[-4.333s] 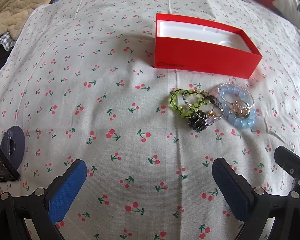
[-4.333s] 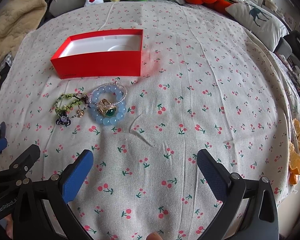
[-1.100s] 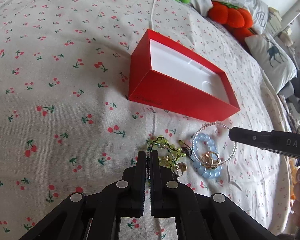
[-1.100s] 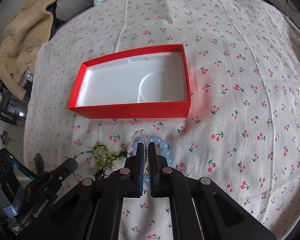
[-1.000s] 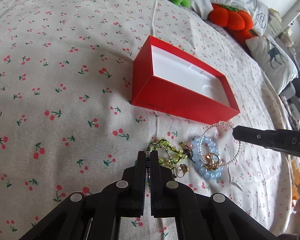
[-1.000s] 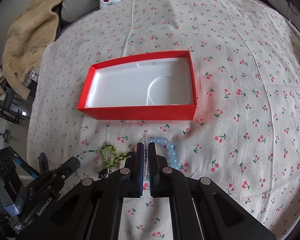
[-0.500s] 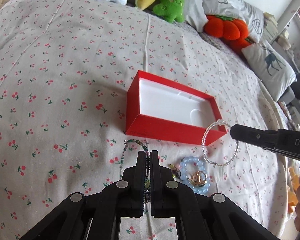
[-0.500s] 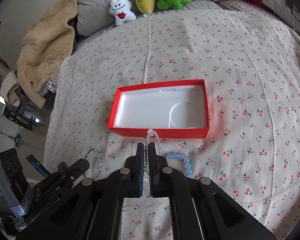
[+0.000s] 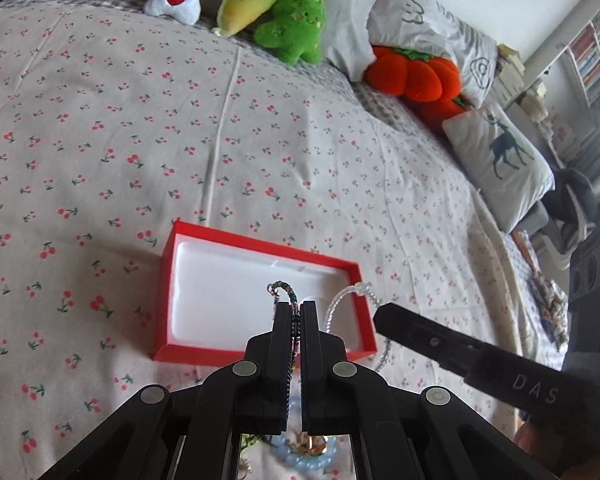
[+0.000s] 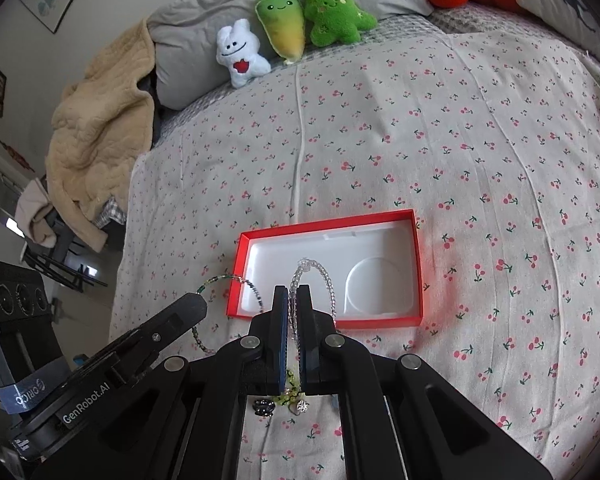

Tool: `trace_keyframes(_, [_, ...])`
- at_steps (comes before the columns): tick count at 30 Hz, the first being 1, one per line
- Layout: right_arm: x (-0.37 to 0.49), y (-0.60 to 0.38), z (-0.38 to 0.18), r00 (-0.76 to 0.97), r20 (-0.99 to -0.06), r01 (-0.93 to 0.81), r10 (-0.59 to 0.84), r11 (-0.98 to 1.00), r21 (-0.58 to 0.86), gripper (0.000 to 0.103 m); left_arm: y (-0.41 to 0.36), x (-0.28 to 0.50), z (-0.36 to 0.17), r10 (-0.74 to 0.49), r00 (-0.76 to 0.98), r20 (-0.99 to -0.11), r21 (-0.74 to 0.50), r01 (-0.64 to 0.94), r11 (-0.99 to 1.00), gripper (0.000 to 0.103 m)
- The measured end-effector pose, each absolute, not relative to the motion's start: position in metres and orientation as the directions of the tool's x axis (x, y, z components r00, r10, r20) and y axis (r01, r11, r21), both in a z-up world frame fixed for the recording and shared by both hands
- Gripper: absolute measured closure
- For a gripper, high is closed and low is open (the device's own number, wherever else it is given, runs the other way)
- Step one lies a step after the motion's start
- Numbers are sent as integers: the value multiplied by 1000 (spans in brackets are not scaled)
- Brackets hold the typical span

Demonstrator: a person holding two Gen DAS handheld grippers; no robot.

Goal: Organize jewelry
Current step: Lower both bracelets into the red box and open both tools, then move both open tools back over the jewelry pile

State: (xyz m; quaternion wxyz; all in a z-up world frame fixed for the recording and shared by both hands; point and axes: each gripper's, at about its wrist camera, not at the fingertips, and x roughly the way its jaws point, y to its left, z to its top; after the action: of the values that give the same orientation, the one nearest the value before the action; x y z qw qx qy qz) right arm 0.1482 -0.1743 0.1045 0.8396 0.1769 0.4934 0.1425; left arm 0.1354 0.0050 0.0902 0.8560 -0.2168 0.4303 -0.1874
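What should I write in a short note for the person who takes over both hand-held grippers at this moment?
Left hand-held gripper: shut on the dark bead bracelet, held up over the red box.
Right hand-held gripper: shut on the clear bead bracelet, also held up in front of the box.
Box: open on the cherry-print bedsheet, nothing in it.
Done: two bracelets picked up.
Left: drop both into the box, then fetch the rest, which lies on the sheet below the grippers: blue bead bracelet, green bead bracelet, small black piece.
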Motion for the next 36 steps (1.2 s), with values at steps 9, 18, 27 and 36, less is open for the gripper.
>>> trace_keyframes(9, [175,-176,84,479,-725,-88,494,849,521,99,7,182,57,-575,526,-627,-624,103,775,103])
trace_keyframes(18, [187,-194,61,472,-823,-2,316,934,357,99,9,191,30,-418,520,-745,-471,35,881,103])
trace_keyframes(27, [185,-195,57,459,-862,-11,217,971,238,97,-9,194,30,-214,533,-819,-226,44,973,103])
trace_keyframes(36, [162,-188,82,462,-871,-60,166,986,156,68,-11,161,60,-130,579,-805,-120,55,991,46])
